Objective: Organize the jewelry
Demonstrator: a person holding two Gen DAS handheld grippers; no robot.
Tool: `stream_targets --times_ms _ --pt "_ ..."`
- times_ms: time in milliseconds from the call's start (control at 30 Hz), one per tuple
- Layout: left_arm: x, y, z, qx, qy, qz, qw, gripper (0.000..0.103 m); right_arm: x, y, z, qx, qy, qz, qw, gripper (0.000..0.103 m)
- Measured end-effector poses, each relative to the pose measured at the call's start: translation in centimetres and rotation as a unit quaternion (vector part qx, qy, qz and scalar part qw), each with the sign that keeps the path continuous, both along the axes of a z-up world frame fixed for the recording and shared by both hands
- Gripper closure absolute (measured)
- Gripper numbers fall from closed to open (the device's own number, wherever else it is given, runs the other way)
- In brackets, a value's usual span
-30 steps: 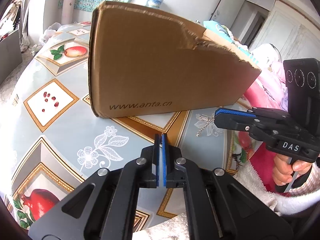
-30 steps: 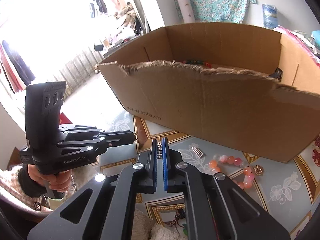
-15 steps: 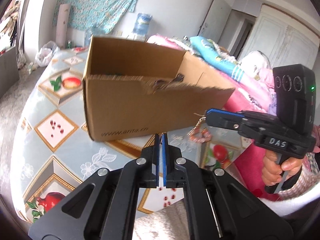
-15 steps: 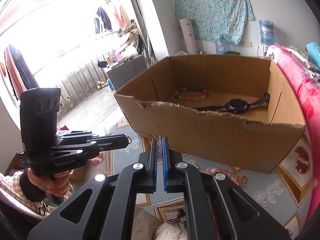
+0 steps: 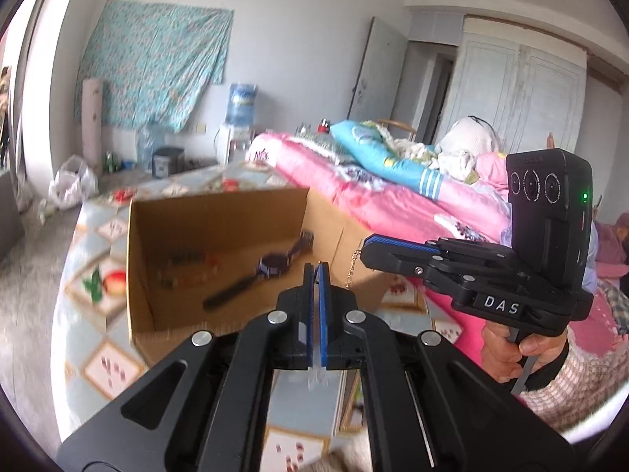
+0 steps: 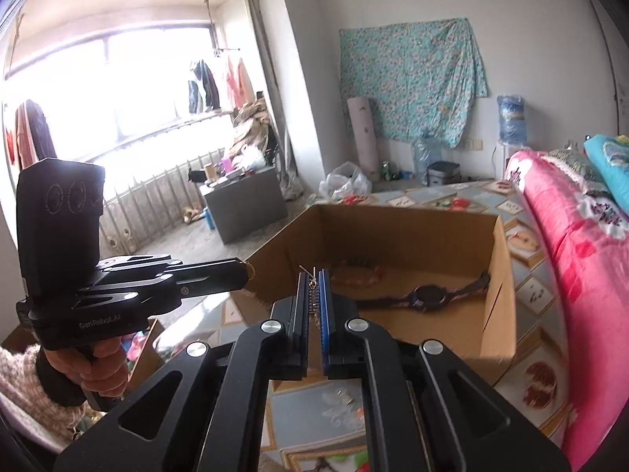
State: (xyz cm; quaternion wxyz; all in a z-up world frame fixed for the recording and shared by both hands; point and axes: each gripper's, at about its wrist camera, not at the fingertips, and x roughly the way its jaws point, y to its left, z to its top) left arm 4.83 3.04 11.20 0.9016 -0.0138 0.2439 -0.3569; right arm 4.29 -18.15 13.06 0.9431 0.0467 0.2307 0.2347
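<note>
My left gripper (image 5: 315, 269) is shut; in the right wrist view a small gold ring (image 6: 250, 269) sticks out of its tip (image 6: 241, 272). My right gripper (image 6: 313, 275) is shut on a short chain piece (image 6: 313, 295), which dangles below its tip (image 5: 367, 246) as a thin gold chain (image 5: 351, 271). Both grippers hover above the near rim of an open cardboard box (image 5: 220, 212) (image 6: 393, 228). On the box floor lie a dark wristwatch (image 5: 271, 266) (image 6: 430, 297) and a beaded bracelet (image 5: 188, 257) (image 6: 359, 273).
The box stands on a table with a fruit-patterned cloth (image 5: 98, 369). A small silver piece (image 6: 344, 395) and orange beads (image 6: 359, 413) lie on the cloth in front of the box. A pink bed (image 6: 570, 259) runs along the right side.
Both grippers have risen, each still shut on its piece. The box, seen side-on a second ago, now shows its inside with the watch and bracelet.
</note>
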Motion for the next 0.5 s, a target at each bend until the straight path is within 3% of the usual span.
stream_targets --times_ms 233,500 --pt "4.7 -3.5 0.2 0.046 0.018 0.022 0.9985 0.101 3.8 -1.9 0.2 0.011 0.008 -0.045 0.999 0.098" --pt "9.7 -6.1 -2.2 0.104 0.065 0.066 0.9903 0.101 7.9 -3.6 -2.3 -0.004 0.062 -0.086 0.994 0.098"
